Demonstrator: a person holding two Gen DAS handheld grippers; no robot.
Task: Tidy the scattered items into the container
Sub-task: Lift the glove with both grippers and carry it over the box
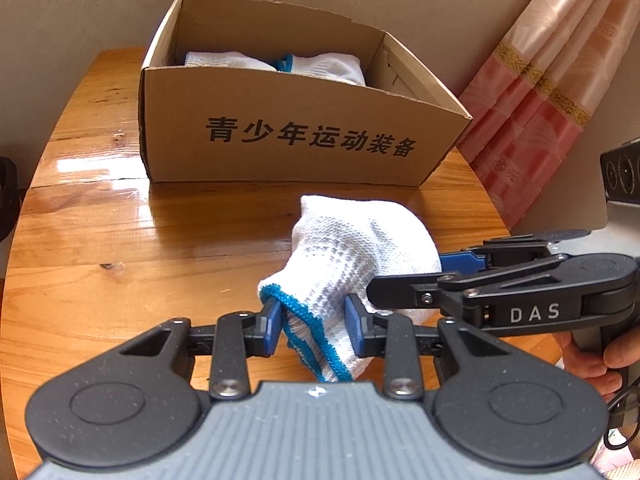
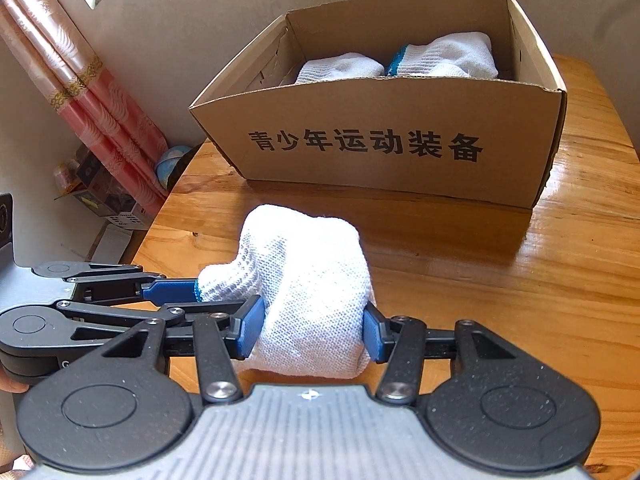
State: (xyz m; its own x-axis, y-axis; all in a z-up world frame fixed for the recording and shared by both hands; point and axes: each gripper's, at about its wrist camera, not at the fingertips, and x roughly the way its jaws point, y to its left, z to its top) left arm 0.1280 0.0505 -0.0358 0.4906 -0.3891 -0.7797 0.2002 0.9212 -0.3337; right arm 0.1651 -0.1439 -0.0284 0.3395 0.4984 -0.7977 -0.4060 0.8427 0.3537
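While the white knitted glove with the blue-edged cuff (image 1: 352, 248) was held in front of the open brown cardboard box printed with black characters (image 1: 304, 136), it was gripped from two sides at once: the left gripper (image 1: 314, 326) was pressed together on the cuff end, and the right gripper (image 2: 314, 332) was pinched on the bulkier bunched body of the same glove (image 2: 304, 292). The glove appeared to be lifted clear of the glossy orange-brown wooden table (image 1: 120, 240), though contact with the table beneath it could not be ruled out. Two more white knitted gloves (image 2: 400, 60) were already seen lying inside the box, so the step in hand was judged to be the carrying of a further glove to the container, with the grasp made and the transfer not yet completed. For the next move, both grippers would need to be raised together above the near wall of the box, carried forward over its opening at matched pace so the fabric was not stretched or pulled free, and then spread to drop it.
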